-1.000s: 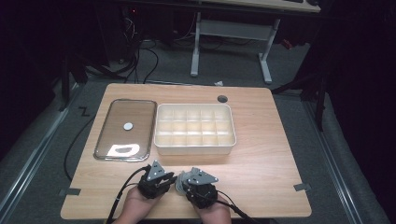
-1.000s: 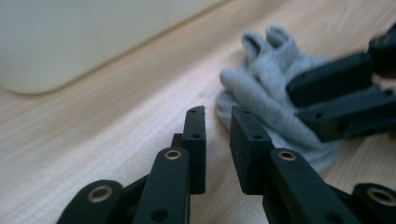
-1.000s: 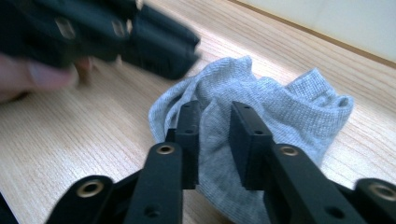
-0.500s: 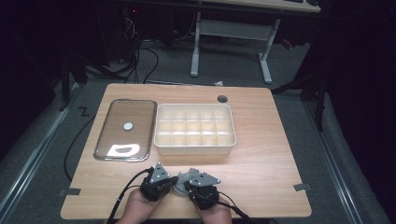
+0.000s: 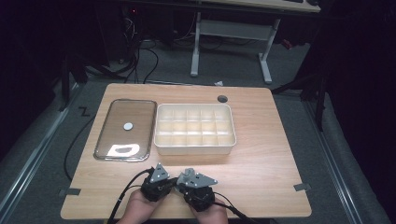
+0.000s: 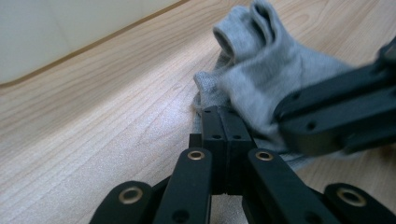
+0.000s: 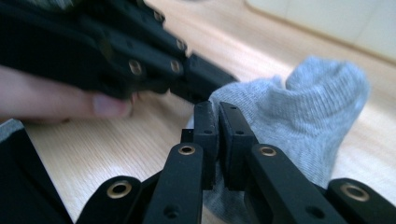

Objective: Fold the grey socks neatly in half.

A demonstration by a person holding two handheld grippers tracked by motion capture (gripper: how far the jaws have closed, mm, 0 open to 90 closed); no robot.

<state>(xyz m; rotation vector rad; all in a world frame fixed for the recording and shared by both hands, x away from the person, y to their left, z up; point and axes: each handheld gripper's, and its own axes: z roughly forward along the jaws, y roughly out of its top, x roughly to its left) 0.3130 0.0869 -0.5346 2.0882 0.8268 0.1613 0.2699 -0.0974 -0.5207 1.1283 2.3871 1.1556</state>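
Note:
A small grey sock (image 6: 275,70) lies crumpled on the wooden table (image 5: 261,168) near its front edge. My left gripper (image 6: 224,112) is shut on the sock's near hem. In the right gripper view the sock (image 7: 308,102) bulges to the right, and my right gripper (image 7: 218,108) is shut on a fold of it. Both grippers meet almost tip to tip: the left gripper (image 5: 159,183) and right gripper (image 5: 196,187) sit side by side, held by a person's hands. The right gripper (image 6: 341,116) crosses the left gripper view over the sock.
A white compartment box (image 5: 194,145) stands mid-table. To its left lies a shiny metal tray (image 5: 106,140) with a small white disc (image 5: 128,125) on it. A cable hole (image 5: 222,98) sits at the back. A thumb (image 7: 60,100) shows beside the left gripper.
Almost nothing has changed: both grippers stay close together at the front edge, with the left one shifted slightly right.

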